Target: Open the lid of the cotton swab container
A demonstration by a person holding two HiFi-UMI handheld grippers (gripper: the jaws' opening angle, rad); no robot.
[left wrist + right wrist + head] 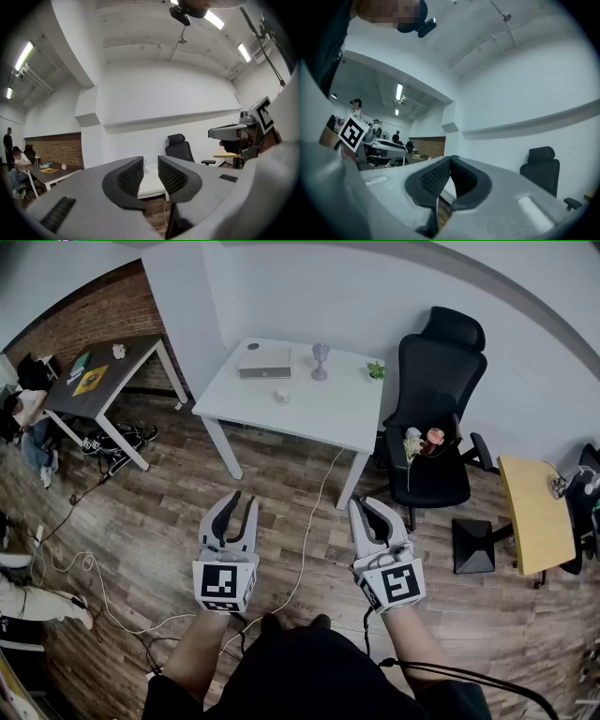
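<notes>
Two grippers, both empty: left gripper jaws closed to a narrow slit, right gripper jaws fully together, held well short of one white table carrying four items, cotton swab container near its front edge.

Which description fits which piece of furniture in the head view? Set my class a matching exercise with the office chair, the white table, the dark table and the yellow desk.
Things:
1. office chair
2. white table
3. dark table
4. yellow desk

Descriptions:
a. stands by the brick wall
b. carries a flat grey box
c. has small things on its seat
d. stands at the picture's right edge

Pairs: 1-c; 2-b; 3-a; 4-d
</notes>
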